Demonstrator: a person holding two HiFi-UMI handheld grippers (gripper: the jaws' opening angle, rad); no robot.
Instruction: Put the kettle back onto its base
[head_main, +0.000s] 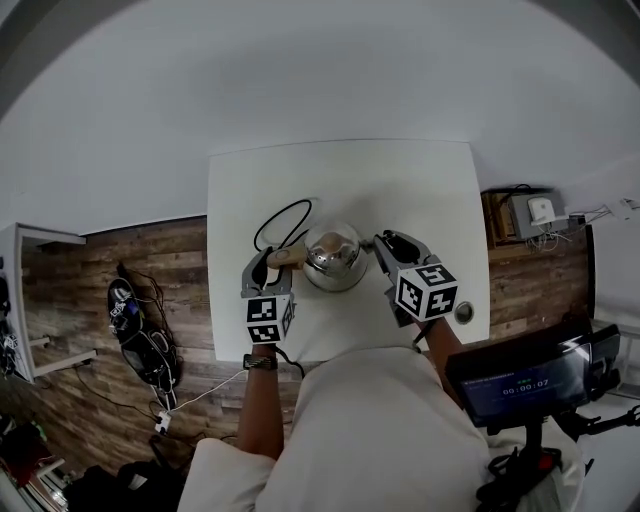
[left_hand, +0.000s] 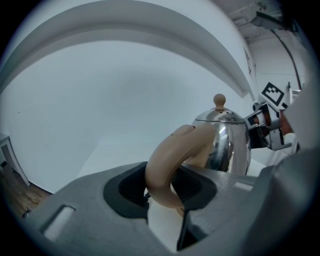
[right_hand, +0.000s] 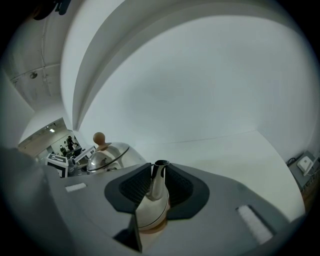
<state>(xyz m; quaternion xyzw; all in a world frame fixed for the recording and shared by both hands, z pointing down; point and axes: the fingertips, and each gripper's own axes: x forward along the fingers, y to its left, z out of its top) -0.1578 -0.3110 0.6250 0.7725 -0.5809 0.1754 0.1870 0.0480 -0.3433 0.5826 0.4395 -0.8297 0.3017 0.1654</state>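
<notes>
A shiny steel kettle (head_main: 333, 257) with a beige handle (head_main: 286, 256) and a round lid knob is over the middle of the white table (head_main: 420, 180). My left gripper (head_main: 275, 257) is shut on the handle (left_hand: 167, 165), which sits between its dark pads (left_hand: 130, 187). My right gripper (head_main: 385, 245) is shut on the spout (right_hand: 157, 182). The lid (right_hand: 107, 152) shows at the left of the right gripper view. A black cable (head_main: 283, 220) loops on the table behind the kettle. The base is hidden; whether the kettle rests on anything I cannot tell.
A small round fitting (head_main: 463, 312) sits near the table's front right corner. A shelf with a white device (head_main: 530, 212) stands to the right, with a dark screen (head_main: 525, 380) below it. Bags and cables (head_main: 140, 335) lie on the wooden floor at the left.
</notes>
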